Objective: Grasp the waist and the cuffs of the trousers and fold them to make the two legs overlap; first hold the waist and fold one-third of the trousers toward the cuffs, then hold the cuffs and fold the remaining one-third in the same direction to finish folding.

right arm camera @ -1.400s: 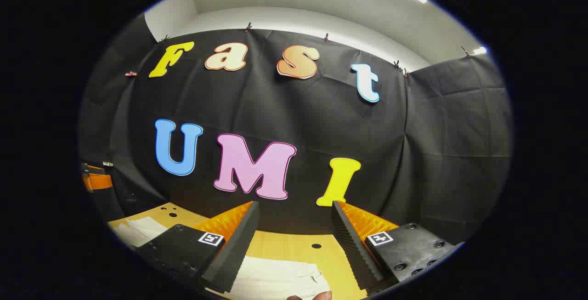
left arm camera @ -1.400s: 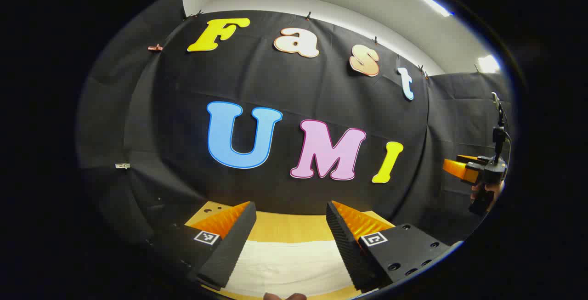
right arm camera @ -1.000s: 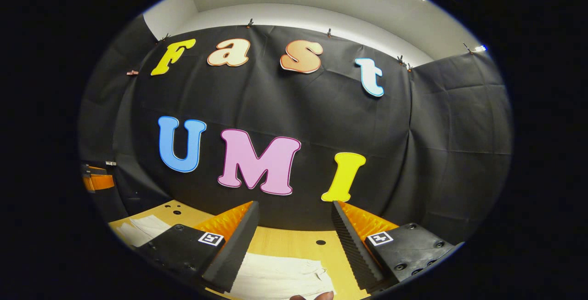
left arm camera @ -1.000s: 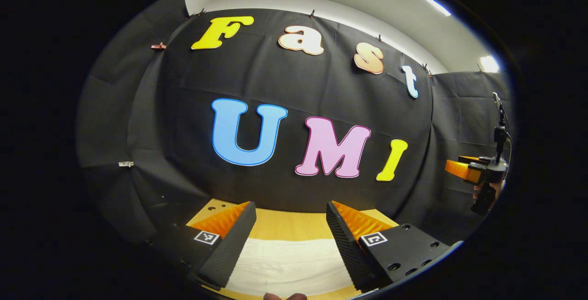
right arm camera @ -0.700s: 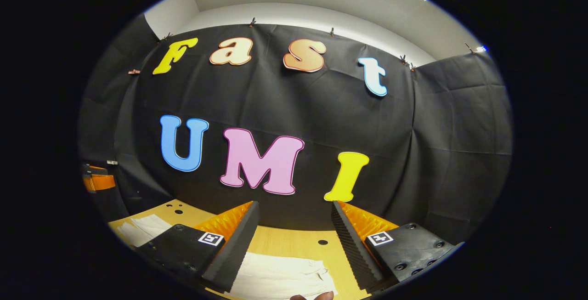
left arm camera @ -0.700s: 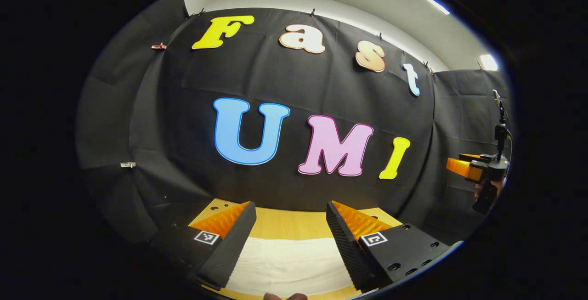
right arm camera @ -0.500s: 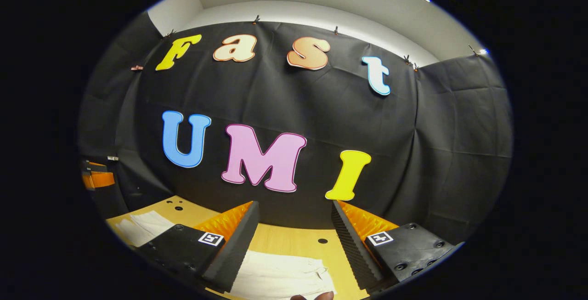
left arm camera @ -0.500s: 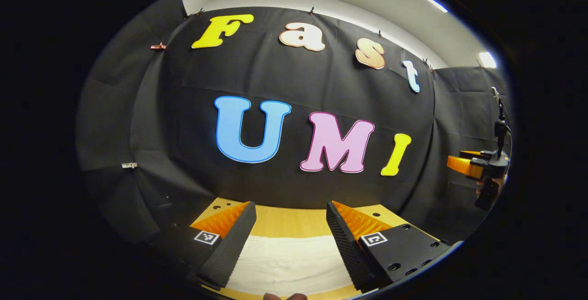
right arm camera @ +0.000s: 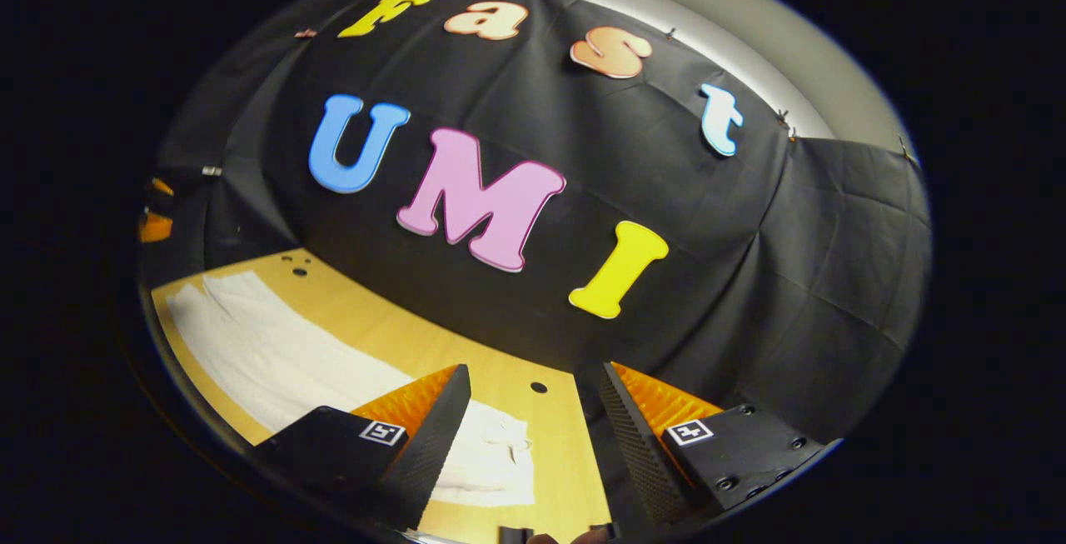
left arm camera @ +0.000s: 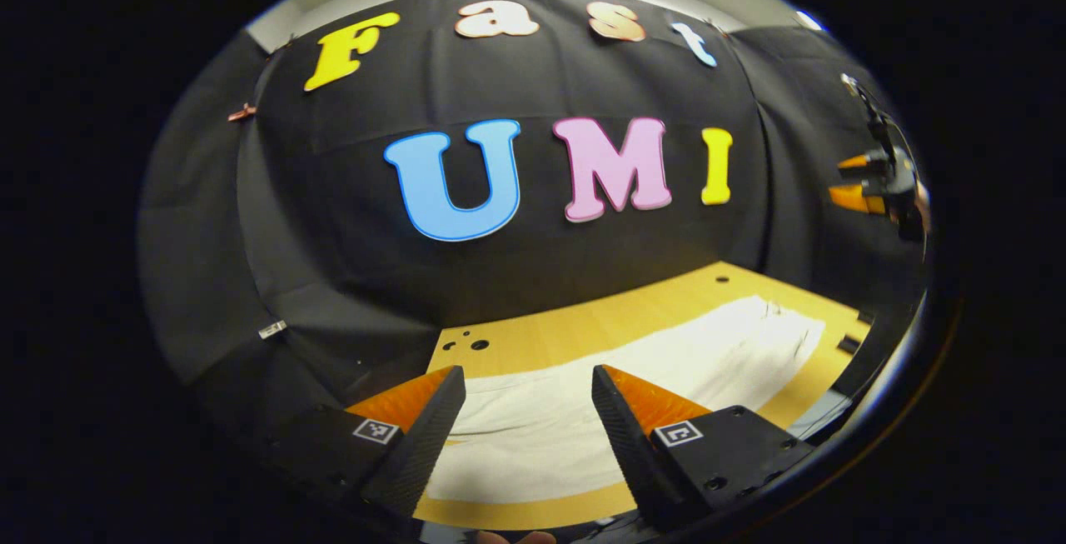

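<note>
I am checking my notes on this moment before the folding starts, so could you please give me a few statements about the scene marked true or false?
1. The white trousers lie flat on the wooden table. True.
2. The left gripper is shut on the trousers. False: its jaws stand open above the cloth.
3. The right gripper has open jaws holding nothing. True.
4. The trousers are already folded into thirds. False: they lie stretched out along the table.
5. The table has round holes in it. True.
</note>
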The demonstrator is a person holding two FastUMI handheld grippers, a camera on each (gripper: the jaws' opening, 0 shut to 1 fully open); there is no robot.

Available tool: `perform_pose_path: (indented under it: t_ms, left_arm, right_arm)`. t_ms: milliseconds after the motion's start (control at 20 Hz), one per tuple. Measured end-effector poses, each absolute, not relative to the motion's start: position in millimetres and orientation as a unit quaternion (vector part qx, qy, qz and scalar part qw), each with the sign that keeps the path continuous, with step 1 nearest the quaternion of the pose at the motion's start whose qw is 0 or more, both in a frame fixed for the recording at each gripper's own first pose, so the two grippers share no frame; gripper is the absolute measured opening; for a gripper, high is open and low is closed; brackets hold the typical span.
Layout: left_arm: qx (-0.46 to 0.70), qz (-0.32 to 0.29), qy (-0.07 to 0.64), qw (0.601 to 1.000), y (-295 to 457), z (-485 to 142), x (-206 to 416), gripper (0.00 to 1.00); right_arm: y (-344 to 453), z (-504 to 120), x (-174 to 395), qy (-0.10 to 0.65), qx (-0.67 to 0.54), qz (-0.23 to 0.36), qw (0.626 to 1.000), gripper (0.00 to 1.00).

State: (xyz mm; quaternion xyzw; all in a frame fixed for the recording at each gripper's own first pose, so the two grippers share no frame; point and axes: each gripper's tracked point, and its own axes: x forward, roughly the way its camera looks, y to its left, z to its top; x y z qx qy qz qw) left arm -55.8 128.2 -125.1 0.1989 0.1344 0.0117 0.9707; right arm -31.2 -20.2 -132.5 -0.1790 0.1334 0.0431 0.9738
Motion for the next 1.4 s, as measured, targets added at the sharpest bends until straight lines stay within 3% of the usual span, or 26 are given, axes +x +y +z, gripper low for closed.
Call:
perform_pose_path:
  t_ms: [100, 350, 700, 950, 1200, 1250, 1350, 1400]
  left_arm:
    - [0.235, 0.002, 0.162, 0.958, 150, -153, -67, 0.99]
    - [0.299, -0.03, 0.241, 0.923, 190, -233, -76, 0.96]
    - [0.421, -0.093, 0.363, 0.826, 238, -348, -79, 0.96]
    - [0.481, -0.125, 0.422, 0.758, 266, -391, -74, 0.96]
    - [0.532, -0.15, 0.433, 0.713, 276, -395, -46, 0.93]
    - [0.541, -0.155, 0.433, 0.704, 276, -395, -39, 0.96]
    - [0.555, -0.166, 0.447, 0.682, 278, -400, -28, 0.89]
    - [0.563, -0.168, 0.45, 0.673, 278, -402, -21, 0.78]
  right_arm:
    - [-30, -152, -35, 0.142, -0.222, 0.053, 0.963, 0.97]
    - [-50, -218, -48, 0.183, -0.282, 0.082, 0.938, 0.97]
    - [-44, -322, -67, 0.268, -0.34, 0.16, 0.887, 0.97]
    - [-64, -357, -66, 0.307, -0.338, 0.144, 0.878, 0.98]
    - [-87, -365, -62, 0.322, -0.327, 0.122, 0.88, 0.97]
    - [-91, -369, -62, 0.325, -0.326, 0.118, 0.88, 0.98]
    - [-96, -374, -64, 0.332, -0.323, 0.116, 0.878, 0.97]
    - [-98, -376, -65, 0.335, -0.323, 0.117, 0.877, 0.98]
